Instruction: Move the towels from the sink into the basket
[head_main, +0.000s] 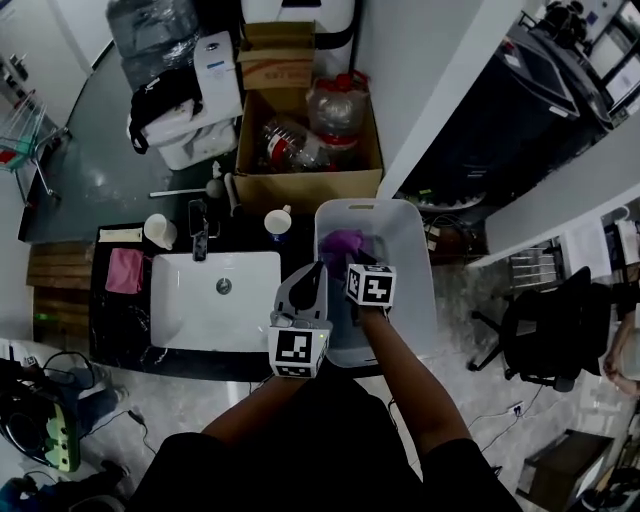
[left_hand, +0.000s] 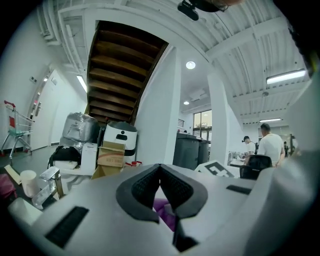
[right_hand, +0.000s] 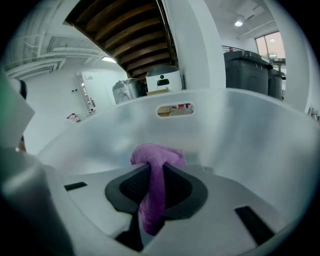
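A purple towel (head_main: 342, 243) hangs over the inside of the white basket (head_main: 405, 250), which stands to the right of the white sink (head_main: 215, 300). My right gripper (head_main: 350, 262) is shut on it. In the right gripper view the purple towel (right_hand: 156, 156) bunches above the jaws and trails down between them, and the basket wall (right_hand: 225, 130) rises all around. My left gripper (head_main: 318, 270) hovers at the basket's left rim, its fingertips touching. In its own view the left gripper (left_hand: 159, 168) holds nothing, and a patch of purple shows behind the pads. The sink basin is bare.
A pink cloth (head_main: 124, 270) lies on the black counter left of the sink. A faucet (head_main: 199, 232) and two cups (head_main: 160, 230) stand behind the sink. A cardboard box of bottles (head_main: 310, 140) sits beyond the basket. An office chair (head_main: 545, 330) stands to the right.
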